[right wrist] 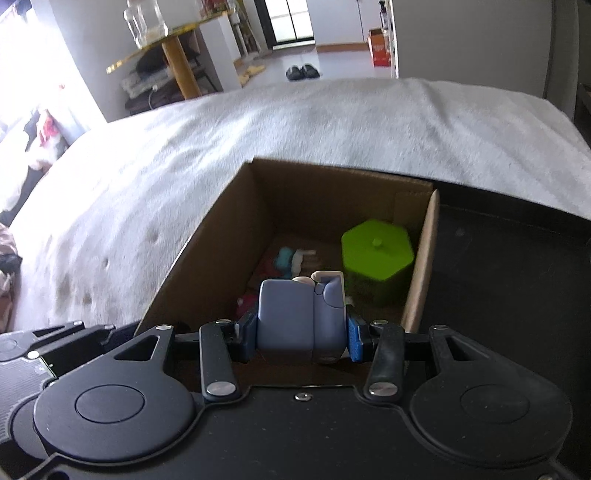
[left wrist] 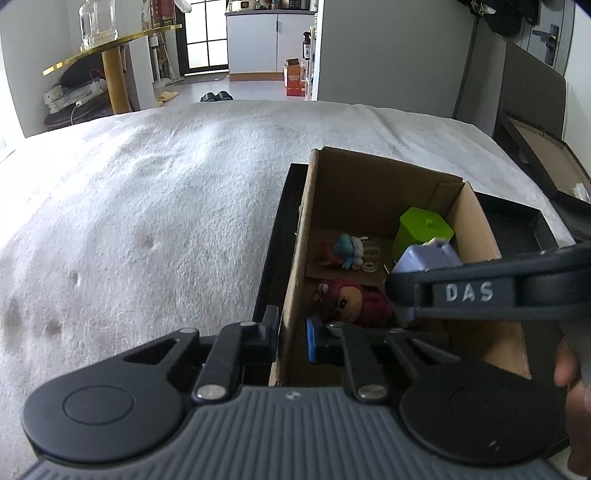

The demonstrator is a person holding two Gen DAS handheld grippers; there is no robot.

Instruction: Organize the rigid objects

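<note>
A brown cardboard box (left wrist: 295, 280) stands on a black tray (left wrist: 275, 236) on a white bed. My left gripper (left wrist: 291, 339) straddles the box's left wall, one finger on each side; I cannot tell if it clamps it. My right gripper (right wrist: 301, 332) is shut on a lavender-blue block toy (right wrist: 295, 314) and holds it above the box (right wrist: 192, 266); this toy also shows in the left wrist view (left wrist: 428, 256). Inside lie a lime green hexagonal container (right wrist: 375, 251), a red plush figure (left wrist: 351, 302) and a small teal and white figure (left wrist: 349, 249).
The white bed cover (left wrist: 147, 206) spreads left of and beyond the box. The black tray (right wrist: 498, 266) extends to the box's right. A dark open case (left wrist: 543, 155) lies at the bed's far right. A gold side table with a glass jar (left wrist: 96, 22) stands beyond the bed.
</note>
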